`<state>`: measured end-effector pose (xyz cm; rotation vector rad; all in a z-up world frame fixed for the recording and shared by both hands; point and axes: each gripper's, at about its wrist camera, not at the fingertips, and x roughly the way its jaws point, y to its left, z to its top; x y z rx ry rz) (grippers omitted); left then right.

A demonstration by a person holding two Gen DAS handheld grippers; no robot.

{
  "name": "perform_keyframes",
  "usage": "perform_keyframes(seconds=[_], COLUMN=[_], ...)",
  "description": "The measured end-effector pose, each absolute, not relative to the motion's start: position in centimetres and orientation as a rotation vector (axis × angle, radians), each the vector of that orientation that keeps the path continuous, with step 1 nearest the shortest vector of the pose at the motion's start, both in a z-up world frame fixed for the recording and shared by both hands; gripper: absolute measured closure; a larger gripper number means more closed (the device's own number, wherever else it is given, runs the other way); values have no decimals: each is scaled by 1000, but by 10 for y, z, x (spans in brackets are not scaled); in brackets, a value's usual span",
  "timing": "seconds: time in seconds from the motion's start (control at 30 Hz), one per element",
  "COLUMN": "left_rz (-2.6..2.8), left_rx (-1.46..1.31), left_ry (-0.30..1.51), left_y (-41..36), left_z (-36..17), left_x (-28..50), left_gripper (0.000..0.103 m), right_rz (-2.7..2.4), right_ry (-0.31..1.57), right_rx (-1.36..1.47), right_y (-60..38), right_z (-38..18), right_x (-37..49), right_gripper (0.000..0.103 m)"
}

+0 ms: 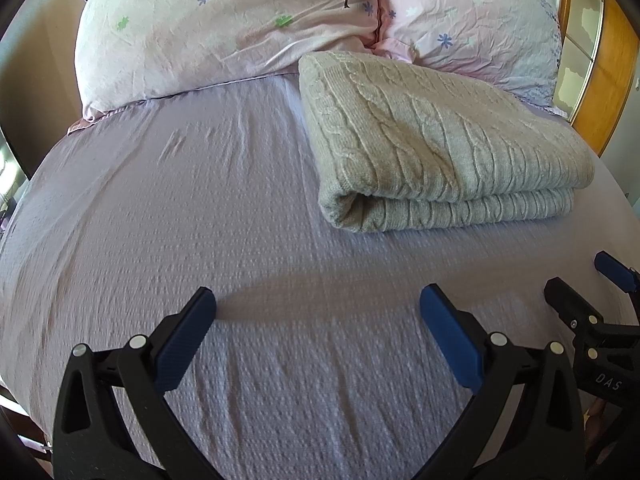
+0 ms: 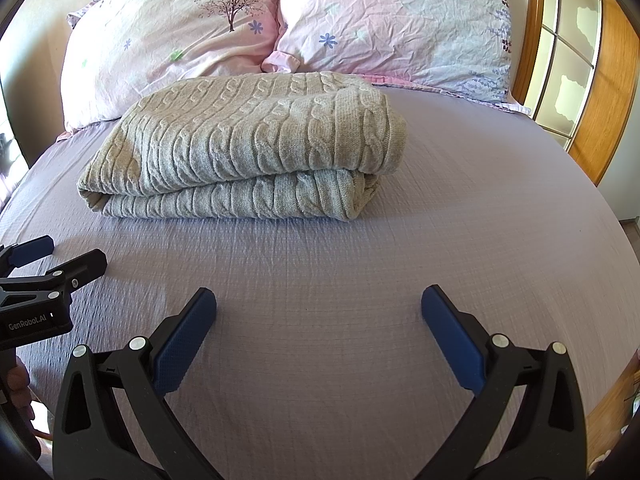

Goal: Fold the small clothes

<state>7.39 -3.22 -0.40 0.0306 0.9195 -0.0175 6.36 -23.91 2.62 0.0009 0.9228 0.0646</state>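
Note:
A beige cable-knit sweater [image 1: 436, 140] lies folded into a thick rectangle on the lilac bed sheet [image 1: 200, 208], near the pillows. It also shows in the right wrist view [image 2: 248, 140]. My left gripper [image 1: 318, 304] is open and empty above bare sheet, well short of the sweater and to its left. My right gripper [image 2: 319, 304] is open and empty, in front of the sweater with a gap of sheet between. The right gripper also shows at the right edge of the left wrist view [image 1: 580, 280], and the left gripper shows at the left edge of the right wrist view [image 2: 60, 260].
Two pink floral pillows [image 1: 224, 28] [image 2: 392, 20] lie at the head of the bed behind the sweater. A wooden frame with glass panes [image 2: 576, 60] stands at the right. The bed edge curves down at the left and right.

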Motion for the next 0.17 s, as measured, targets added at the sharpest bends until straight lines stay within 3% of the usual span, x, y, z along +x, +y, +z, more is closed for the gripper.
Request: perform_keyframes(seconds=[0.17], left_rz=[-17], left_rx=[32], left_ry=[908], left_y=[-32], left_z=[-5], left_x=[72], left_gripper=[2], right_rz=[65], right_ry=[923], right_rx=[1], right_y=[-239], right_z=[26], right_x=[64], right_gripper=[1])
